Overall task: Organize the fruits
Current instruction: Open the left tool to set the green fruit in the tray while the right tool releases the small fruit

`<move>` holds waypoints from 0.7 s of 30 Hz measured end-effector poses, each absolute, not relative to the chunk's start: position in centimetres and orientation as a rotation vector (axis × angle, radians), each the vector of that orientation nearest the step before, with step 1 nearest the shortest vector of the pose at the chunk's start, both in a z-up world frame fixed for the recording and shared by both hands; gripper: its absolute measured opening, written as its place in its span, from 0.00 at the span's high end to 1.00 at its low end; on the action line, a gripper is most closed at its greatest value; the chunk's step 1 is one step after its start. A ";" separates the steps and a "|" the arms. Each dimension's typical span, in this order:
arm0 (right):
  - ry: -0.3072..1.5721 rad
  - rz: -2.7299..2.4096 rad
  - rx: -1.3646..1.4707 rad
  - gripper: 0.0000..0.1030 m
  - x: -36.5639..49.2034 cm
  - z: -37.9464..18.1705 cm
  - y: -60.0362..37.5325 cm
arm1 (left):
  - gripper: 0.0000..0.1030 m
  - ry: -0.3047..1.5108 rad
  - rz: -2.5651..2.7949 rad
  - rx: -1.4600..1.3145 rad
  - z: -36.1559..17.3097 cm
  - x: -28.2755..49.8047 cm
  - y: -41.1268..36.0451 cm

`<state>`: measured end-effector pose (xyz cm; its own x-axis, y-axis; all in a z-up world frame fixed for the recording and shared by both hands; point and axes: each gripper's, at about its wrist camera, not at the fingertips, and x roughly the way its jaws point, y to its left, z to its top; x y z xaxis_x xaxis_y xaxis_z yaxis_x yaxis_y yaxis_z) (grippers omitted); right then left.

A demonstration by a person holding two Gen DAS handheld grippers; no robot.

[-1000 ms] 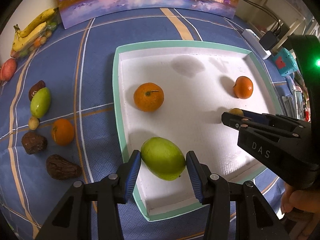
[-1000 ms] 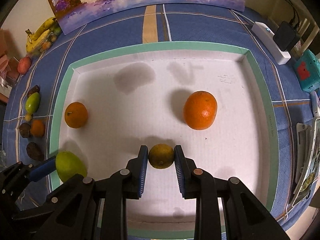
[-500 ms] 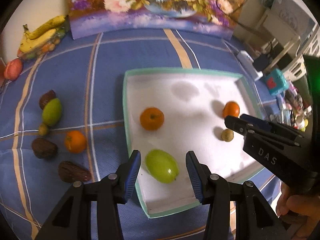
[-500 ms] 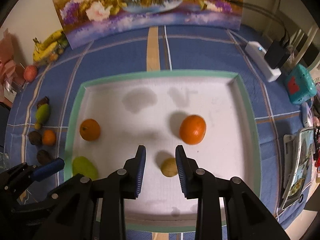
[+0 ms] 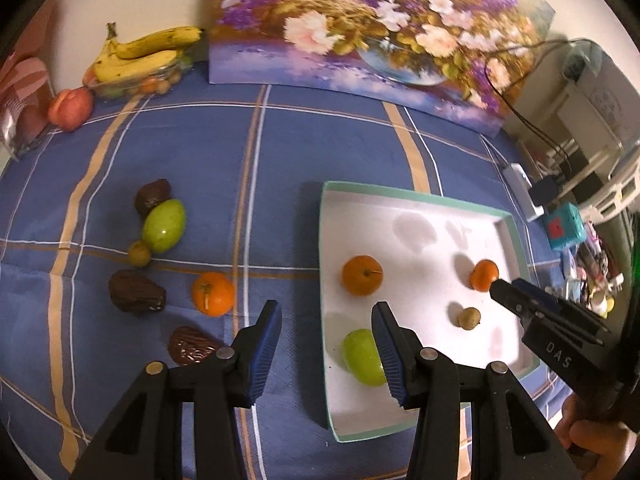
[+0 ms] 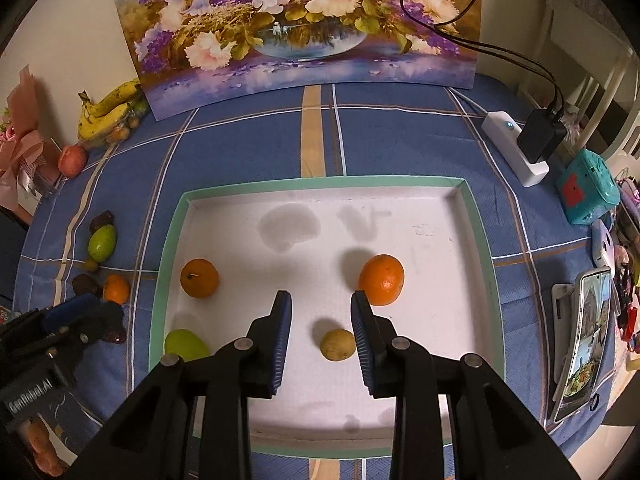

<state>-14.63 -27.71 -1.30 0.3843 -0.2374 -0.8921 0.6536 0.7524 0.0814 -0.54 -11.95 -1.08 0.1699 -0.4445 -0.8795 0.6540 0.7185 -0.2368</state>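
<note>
A white tray with a green rim (image 5: 416, 196) (image 6: 320, 181) holds a green mango (image 5: 362, 358) (image 6: 185, 345), two oranges (image 5: 362, 286) (image 6: 382, 279) and a small yellowish fruit (image 5: 469, 317) (image 6: 337, 345). My left gripper (image 5: 326, 334) is open and empty, raised above the tray's left rim, left of the mango. My right gripper (image 6: 320, 316) is open and empty, raised above the small fruit. Loose on the cloth to the left lie another green mango (image 5: 164, 226), an orange (image 5: 212, 294), a small yellow fruit (image 5: 139, 253) and three brown fruits (image 5: 136, 292).
A flower painting (image 6: 308, 24) stands at the back. Bananas (image 5: 140, 56) and a red fruit (image 5: 70, 108) lie at the back left. A power strip with charger (image 6: 524, 146), a teal box (image 6: 588, 188) and a phone (image 6: 586, 338) sit on the right.
Both grippers have let go of their fruits and risen up and back. The left gripper has also shifted left, off the mango. The mango and the small fruit rest in the tray.
</note>
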 end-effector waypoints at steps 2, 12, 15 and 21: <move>1.030 -0.593 0.462 0.70 -14.6 -1.3 -27.7 | 0.51 1.159 -0.783 0.204 -1.0 -0.3 -11.7; 1.035 -0.592 0.460 0.70 -14.4 -1.3 -27.4 | 0.51 1.159 -0.772 0.209 -1.1 -0.2 -11.4; 1.035 -0.594 0.460 0.70 -14.4 -1.4 -27.3 | 0.34 1.161 -0.752 0.217 -1.4 0.0 -11.4; 1.049 -0.611 0.452 0.35 -14.3 -1.9 -27.4 | 0.07 1.180 -0.645 0.251 -2.7 0.8 -10.9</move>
